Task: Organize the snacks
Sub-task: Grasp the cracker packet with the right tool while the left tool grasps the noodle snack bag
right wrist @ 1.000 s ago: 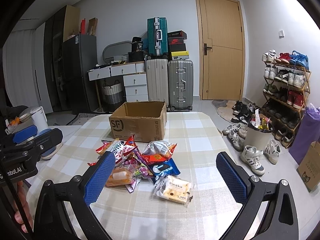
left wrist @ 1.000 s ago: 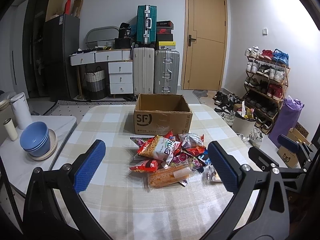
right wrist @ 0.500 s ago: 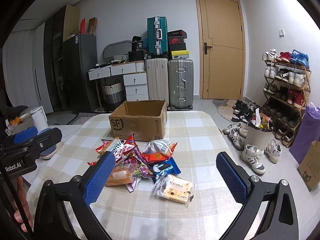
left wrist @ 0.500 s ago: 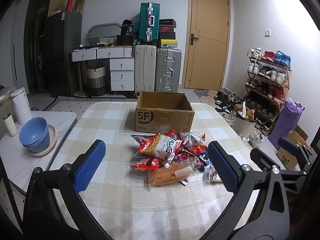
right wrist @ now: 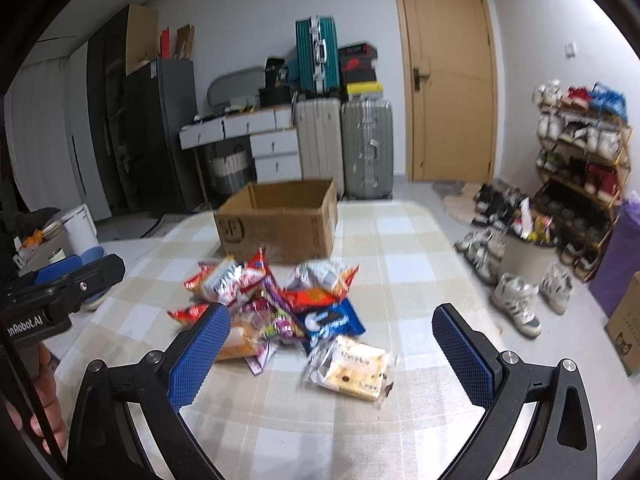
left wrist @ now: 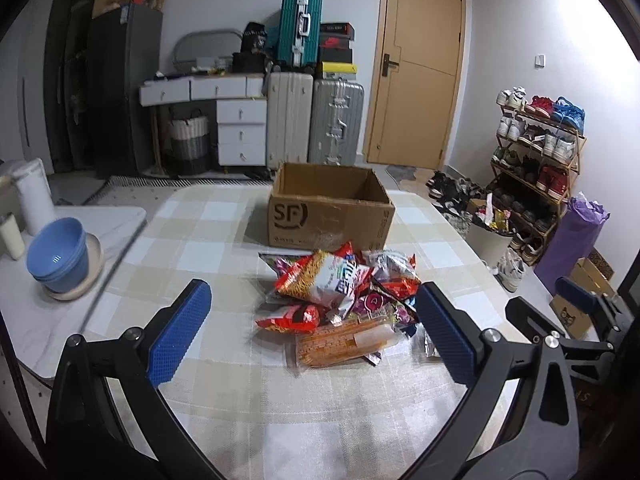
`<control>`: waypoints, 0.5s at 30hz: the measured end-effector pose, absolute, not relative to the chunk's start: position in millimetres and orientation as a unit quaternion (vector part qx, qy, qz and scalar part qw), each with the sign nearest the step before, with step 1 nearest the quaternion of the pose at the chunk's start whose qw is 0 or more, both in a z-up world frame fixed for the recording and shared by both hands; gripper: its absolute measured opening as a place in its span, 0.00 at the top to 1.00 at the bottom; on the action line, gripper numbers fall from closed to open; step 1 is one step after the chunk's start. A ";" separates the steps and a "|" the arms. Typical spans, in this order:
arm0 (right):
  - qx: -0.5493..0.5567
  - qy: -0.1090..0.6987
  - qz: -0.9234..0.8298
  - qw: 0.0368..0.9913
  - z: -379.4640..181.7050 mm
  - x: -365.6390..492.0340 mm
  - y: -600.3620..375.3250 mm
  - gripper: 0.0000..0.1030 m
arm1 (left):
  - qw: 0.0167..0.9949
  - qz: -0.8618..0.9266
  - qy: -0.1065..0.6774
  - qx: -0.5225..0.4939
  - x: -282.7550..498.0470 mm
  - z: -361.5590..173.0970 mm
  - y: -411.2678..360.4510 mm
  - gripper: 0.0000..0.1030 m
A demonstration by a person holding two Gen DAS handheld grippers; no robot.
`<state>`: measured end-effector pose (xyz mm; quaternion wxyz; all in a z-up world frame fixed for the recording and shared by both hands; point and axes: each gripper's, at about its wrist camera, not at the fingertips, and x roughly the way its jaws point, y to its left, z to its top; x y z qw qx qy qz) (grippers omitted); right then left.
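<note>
Now the snack pile (left wrist: 340, 300) lies on the checked tablecloth (left wrist: 224, 232) ahead of both tools, touched by neither. From the left wrist view, the left gripper (left wrist: 312, 324) has its blue fingers spread wide and empty, and the heap shows in the gap between them, toward 1 o'clock of the gap's middle. From the right wrist view, the right gripper (right wrist: 332, 344) is equally wide apart and empty; the pale biscuit pack (right wrist: 348, 368) sits almost midway between its fingers, with the rest of the heap at 11 o'clock.

The packets are crinkled glossy foil and clear film: a red-and-white noodle bag (left wrist: 324, 276) on top, a long orange clear-wrapped pack (left wrist: 344, 340) at the near edge, a blue bag (right wrist: 332, 320) beside the biscuits. Each finger pad (left wrist: 176, 336) is a blue, finely dimpled rectangle on a black arm.

At 12 o'clock beyond the heap stands an open brown cardboard box (left wrist: 328, 212), square and matte.

Both grippers hover low and point forward over the table. At 9 o'clock in the right view, a hand (right wrist: 44, 400) grips the left tool's handle.
</note>
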<state>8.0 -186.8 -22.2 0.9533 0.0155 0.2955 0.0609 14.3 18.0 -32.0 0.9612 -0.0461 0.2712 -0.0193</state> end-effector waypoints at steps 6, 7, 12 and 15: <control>0.025 0.383 0.060 0.922 -75.2 45.9 -201.7 0.00 | 0.937 -0.017 0.340 -0.085 55.3 -80.5 46.3 0.01; 0.027 0.394 0.060 0.917 -84.6 52.1 -203.7 0.00 | 0.932 -0.014 0.350 -0.092 61.6 -89.8 51.3 0.01; 0.043 0.442 0.058 0.894 -120.6 82.7 -209.6 0.00 | 0.917 -0.013 0.382 -0.118 84.3 -129.0 69.5 0.01; 0.055 0.471 0.054 0.879 -138.8 98.9 -212.0 0.00 | 0.912 -0.018 0.392 -0.118 91.8 -146.8 74.0 0.01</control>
